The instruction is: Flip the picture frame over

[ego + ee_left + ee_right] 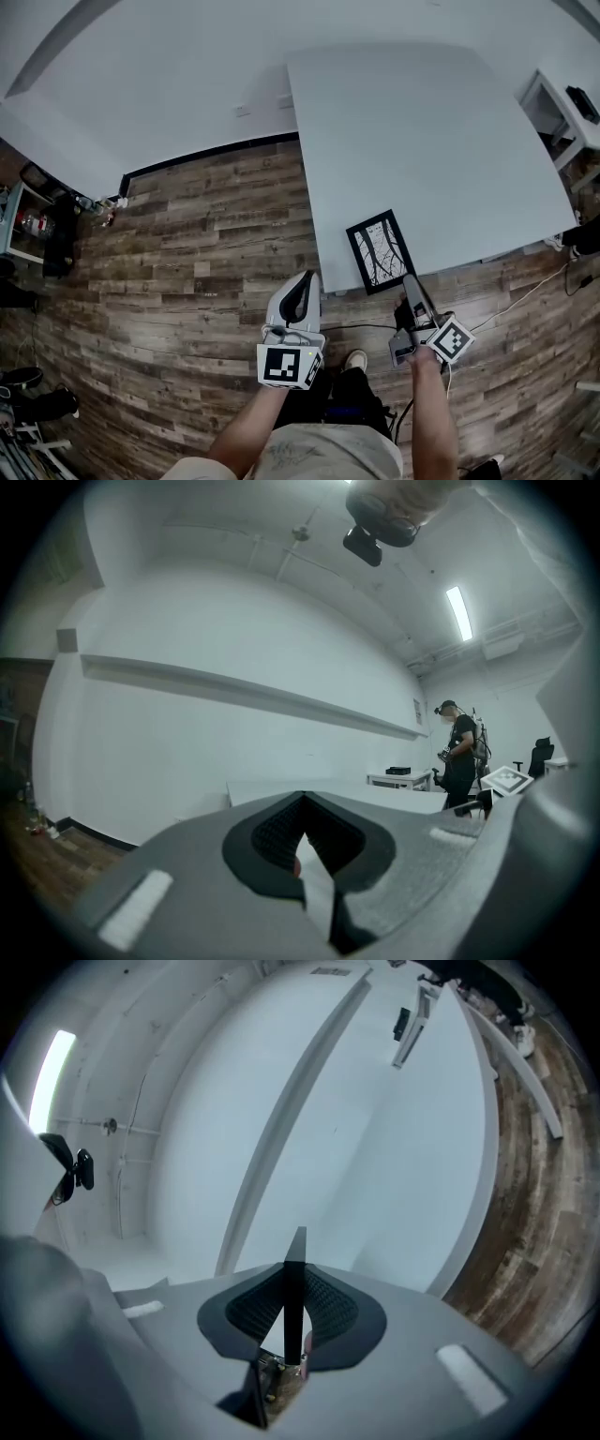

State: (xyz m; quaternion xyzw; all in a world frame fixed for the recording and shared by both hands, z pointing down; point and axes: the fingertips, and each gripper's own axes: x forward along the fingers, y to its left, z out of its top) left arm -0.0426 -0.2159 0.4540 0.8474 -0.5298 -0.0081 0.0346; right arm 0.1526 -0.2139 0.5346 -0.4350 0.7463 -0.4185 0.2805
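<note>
Black-rimmed picture frame (pixel 380 251), picture side up, is at the near edge of the white bench (pixel 422 122), its near end clenched in the right claw (pixel 410 285); the left claw (pixel 307 281) is closed on nothing, out over the wooden floor (pixel 187 244)

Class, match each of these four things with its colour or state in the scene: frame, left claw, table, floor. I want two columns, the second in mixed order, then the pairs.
Column one:
1 frame
2 left claw
3 table
4 floor

Column two:
A wood planks
B empty
C white
D gripped by right claw

Pairs: 1-D, 2-B, 3-C, 4-A
</note>
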